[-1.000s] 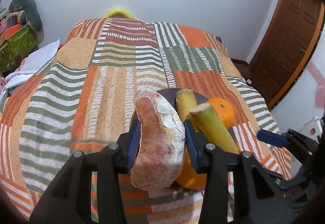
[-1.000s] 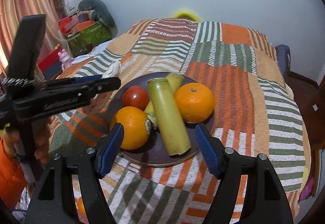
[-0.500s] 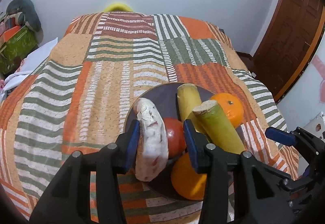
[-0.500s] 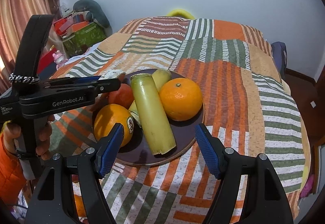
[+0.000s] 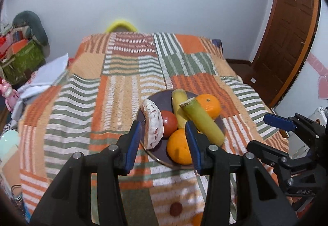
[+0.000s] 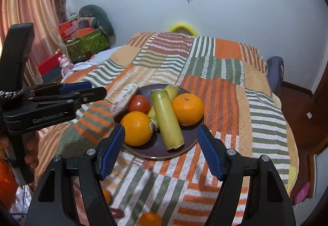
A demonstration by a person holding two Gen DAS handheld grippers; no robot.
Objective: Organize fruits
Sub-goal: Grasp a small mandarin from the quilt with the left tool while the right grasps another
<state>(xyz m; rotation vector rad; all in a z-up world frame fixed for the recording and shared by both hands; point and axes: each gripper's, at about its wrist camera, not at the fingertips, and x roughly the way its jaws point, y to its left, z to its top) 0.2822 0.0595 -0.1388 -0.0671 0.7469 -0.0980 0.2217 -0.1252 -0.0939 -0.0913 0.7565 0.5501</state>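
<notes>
A dark plate [image 5: 162,99] on the striped bedspread holds two oranges [image 6: 187,109], a red tomato [image 6: 139,104] and two yellow-green stalks [image 6: 167,121]. A pale, pink-flecked fruit wedge [image 5: 153,125] leans on the plate's left rim against the tomato. My left gripper [image 5: 163,124] hovers just short of the plate, open, its pads clear of the wedge. It also shows at the left of the right wrist view, left gripper [image 6: 82,90], with a hand on its handle. My right gripper [image 6: 161,128] stands open and empty before the plate's near edge.
Loose on the bedspread near me lie a small dark red fruit [image 5: 175,208] and a small orange [image 6: 150,219]. Boxes and a grey pillow [image 6: 96,19] are stacked at the far left. A wooden door [image 5: 287,41] is on the right. The bed's right edge drops to the floor.
The left gripper let go of the wedge and drew back and up. The wedge now rests on the plate's left rim. The right gripper also backed off a little.
</notes>
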